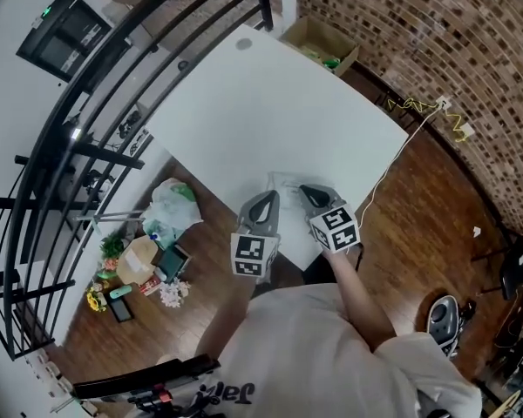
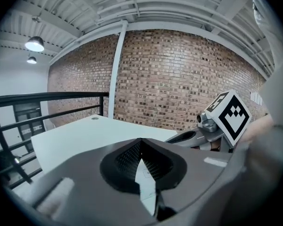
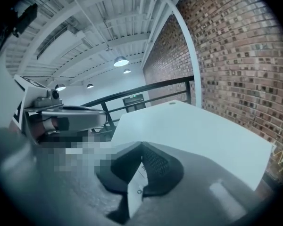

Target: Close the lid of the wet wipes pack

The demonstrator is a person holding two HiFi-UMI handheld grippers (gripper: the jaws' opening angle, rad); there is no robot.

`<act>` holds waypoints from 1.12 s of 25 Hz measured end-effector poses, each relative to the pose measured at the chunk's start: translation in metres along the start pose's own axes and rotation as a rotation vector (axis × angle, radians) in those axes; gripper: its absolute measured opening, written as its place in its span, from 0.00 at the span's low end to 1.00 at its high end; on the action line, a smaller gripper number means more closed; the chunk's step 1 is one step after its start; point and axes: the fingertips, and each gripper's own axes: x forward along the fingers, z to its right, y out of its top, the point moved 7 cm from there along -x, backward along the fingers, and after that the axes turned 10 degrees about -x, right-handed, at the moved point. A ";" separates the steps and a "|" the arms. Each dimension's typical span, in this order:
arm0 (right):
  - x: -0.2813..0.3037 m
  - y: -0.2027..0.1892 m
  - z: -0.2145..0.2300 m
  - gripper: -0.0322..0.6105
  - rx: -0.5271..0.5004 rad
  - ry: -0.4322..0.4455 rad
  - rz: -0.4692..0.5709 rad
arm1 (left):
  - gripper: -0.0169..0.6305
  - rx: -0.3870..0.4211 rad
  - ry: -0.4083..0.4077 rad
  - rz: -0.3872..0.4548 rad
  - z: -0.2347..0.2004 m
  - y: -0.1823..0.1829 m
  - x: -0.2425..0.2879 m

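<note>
On the white table (image 1: pixel 270 103), close to its near edge, lies a pale wet wipes pack (image 1: pixel 287 184), faint against the tabletop; I cannot tell how its lid stands. My left gripper (image 1: pixel 268 197) hangs over the pack's left side, its jaws meeting at the tips, shut on nothing. My right gripper (image 1: pixel 306 190) hangs over the pack's right side, also shut. In the left gripper view a white surface with small print (image 2: pixel 146 180) shows in the slit under the left gripper (image 2: pixel 140 142). The right gripper view shows the same under the right gripper (image 3: pixel 141 149).
An open cardboard box (image 1: pixel 319 42) sits beyond the table's far corner. A black railing (image 1: pixel 113 85) runs along the table's left side, with bags and clutter (image 1: pixel 157 233) below. A cable (image 1: pixel 401 142) trails across the wooden floor on the right. A brick wall stands behind.
</note>
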 end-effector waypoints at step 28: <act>0.033 -0.057 -0.029 0.03 -0.016 -0.004 -0.236 | 0.05 -0.008 0.026 -0.051 -0.016 -0.021 -0.011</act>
